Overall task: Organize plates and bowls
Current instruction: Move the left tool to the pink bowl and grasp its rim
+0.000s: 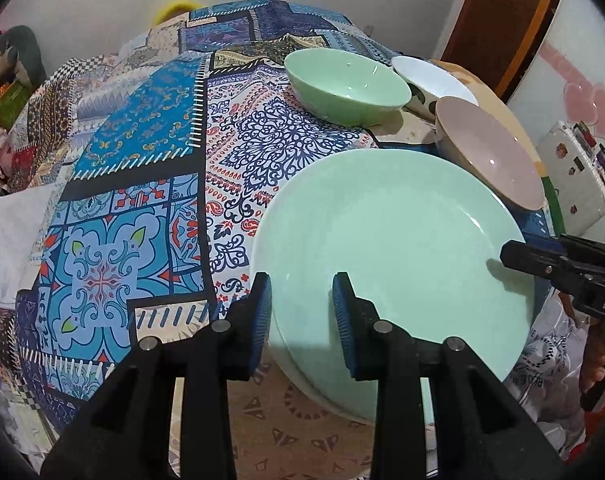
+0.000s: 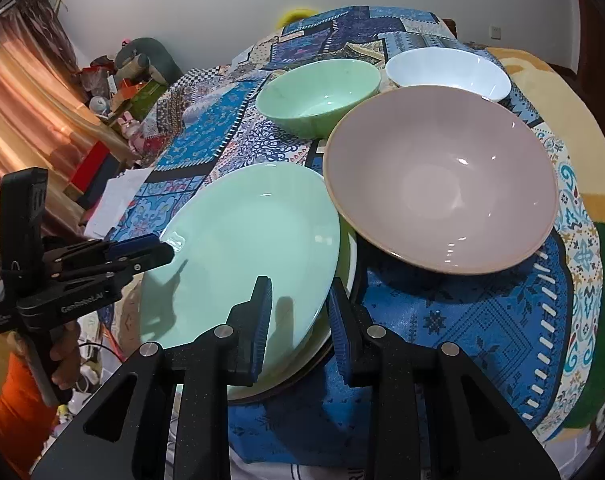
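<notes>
A patterned cloth (image 2: 442,320) covers the worktop, where a green plate (image 2: 242,248) lies on another plate near the front edge, touching a pink bowl (image 2: 442,184); a green bowl (image 2: 318,92) and white bowl (image 2: 446,68) sit behind. The left gripper (image 1: 301,312) and right gripper (image 2: 299,312) straddle the plate's rim on opposite sides, jaws apart.

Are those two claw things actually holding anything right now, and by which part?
Nothing looks clamped yet. The left gripper and the right gripper each straddle the rim of the green plate on opposite sides, with their jaws open.
</notes>
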### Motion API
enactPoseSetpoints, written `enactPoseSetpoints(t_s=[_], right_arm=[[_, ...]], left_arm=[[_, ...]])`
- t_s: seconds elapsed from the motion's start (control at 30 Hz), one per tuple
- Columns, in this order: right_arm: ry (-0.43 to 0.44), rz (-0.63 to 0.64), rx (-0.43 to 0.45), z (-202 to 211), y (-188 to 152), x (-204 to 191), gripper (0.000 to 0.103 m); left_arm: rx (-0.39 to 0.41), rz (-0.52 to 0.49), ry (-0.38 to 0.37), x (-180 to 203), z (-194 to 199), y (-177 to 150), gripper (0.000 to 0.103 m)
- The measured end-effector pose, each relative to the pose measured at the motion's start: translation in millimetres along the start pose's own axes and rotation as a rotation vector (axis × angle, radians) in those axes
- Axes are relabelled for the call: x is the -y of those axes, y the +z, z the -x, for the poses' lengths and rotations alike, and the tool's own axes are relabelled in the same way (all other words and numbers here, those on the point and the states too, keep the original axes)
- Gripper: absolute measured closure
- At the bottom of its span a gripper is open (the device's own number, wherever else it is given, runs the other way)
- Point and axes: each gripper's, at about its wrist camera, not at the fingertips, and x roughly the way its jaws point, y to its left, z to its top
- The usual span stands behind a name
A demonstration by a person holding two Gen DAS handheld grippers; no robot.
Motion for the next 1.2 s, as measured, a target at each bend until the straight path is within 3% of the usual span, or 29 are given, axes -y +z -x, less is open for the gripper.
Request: enactPoseSetpoints(t_s=[0.17,0.2,0.5,0.73,0.83,1.07,1.2], right_arm=[[-0.062,0.018,0.040,8.2,1.0,1.4,0.073],[-0.069,0.025,0.061,12.8,1.7,1.6,0.069],[-0.081,0.038,0.143,40.9,5.2,7.8,0.060],[-0.180,0.027,0.253,61.9,8.2,20.4,0.051],[-0.214,0.003,0.295,65.1,10.8,29.8,0.038],[-0.234,-0.045,0.318,66.1,16.9,55.5,0.037],[-0.245,-0.063,0.311,62.0,18.7,69.1,0.037]], left_arm=[[0.001,0.026,0.002,-4.7,4.3,-0.8,0.071],[0.001,0.033,0.004,-6.2,5.5,-1.6,0.071],[0.041,0.085,0.002,-9.1,26.8,-3.7,0.070],[0.137,0.053,-0.021,15.6,53.3,11.9,0.036],[0.166,0.011,-0.016,32.8,56.0,24.1,0.033],[0.144,-0.039,-0.032,65.7,34.2,53.5,0.019],[0.103,-0.069,-0.036,83.0,11.2,70.4,0.017]])
